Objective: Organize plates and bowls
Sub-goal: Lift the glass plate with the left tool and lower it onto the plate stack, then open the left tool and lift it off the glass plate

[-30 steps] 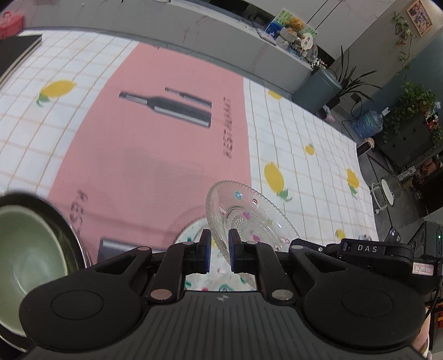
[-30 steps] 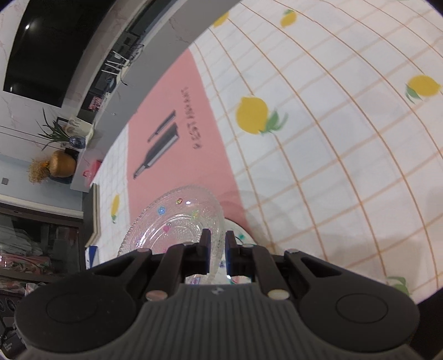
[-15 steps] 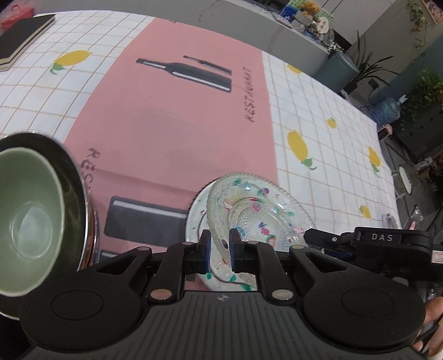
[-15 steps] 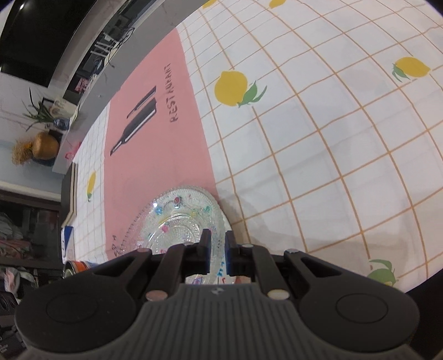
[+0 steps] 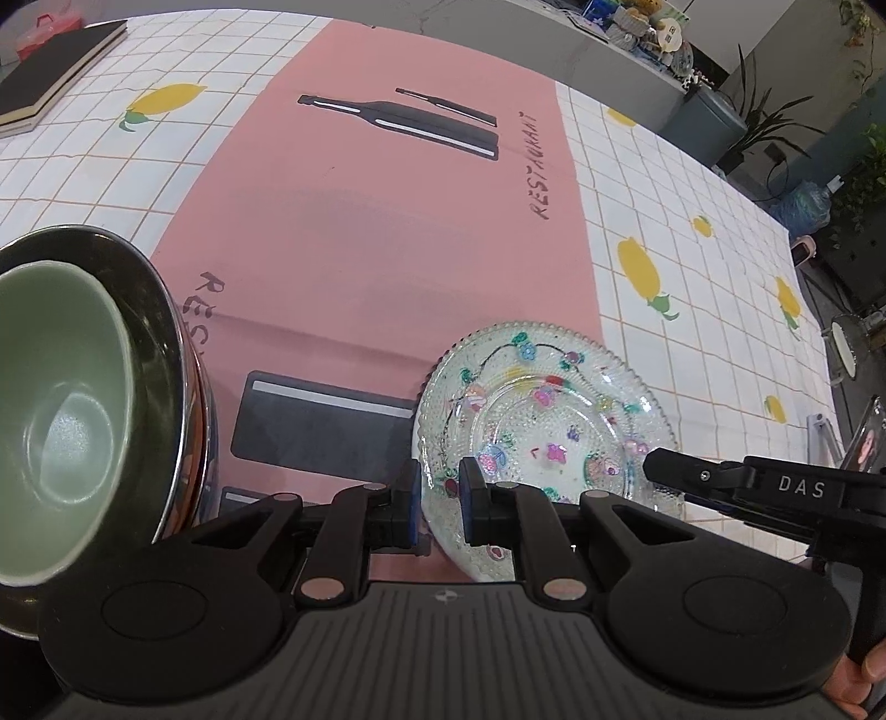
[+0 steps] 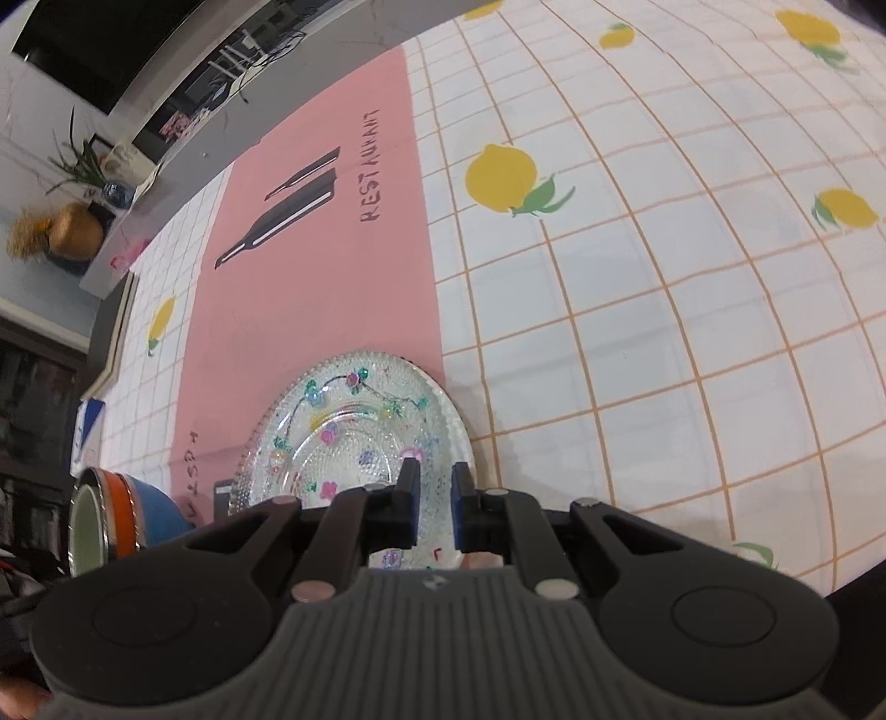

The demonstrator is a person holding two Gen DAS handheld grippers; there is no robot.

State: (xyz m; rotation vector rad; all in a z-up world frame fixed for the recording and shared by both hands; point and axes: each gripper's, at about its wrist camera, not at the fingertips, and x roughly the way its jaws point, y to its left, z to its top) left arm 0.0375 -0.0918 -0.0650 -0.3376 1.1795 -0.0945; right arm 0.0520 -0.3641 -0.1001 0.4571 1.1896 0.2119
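I am gripping the glass plate (image 5: pixel 545 421) by opposite rims: left gripper (image 5: pixel 437 501) jaws clenching its 8 o'clock edge, right gripper (image 6: pixel 431 501) jaws its near edge, above the desk (image 5: pixel 387 232); green bowl (image 5: pixel 52 421) at 9 o'clock.

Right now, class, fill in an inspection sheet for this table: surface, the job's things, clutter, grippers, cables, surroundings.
Surface: checked tablecloth with lemon prints and a pink restaurant panel.
Job's things: clear glass plate with coloured flower dots, lying low over the cloth, apparently on a white plate beneath; green bowl nested in a metal bowl at the left.
Clutter: dark book at the far left corner.
Grippers: left gripper shut on the glass plate's near-left rim; right gripper shut on its opposite rim.
Cables: a loose cable by the plants, off the table.
Surroundings: grey counter, potted plants, water jug.
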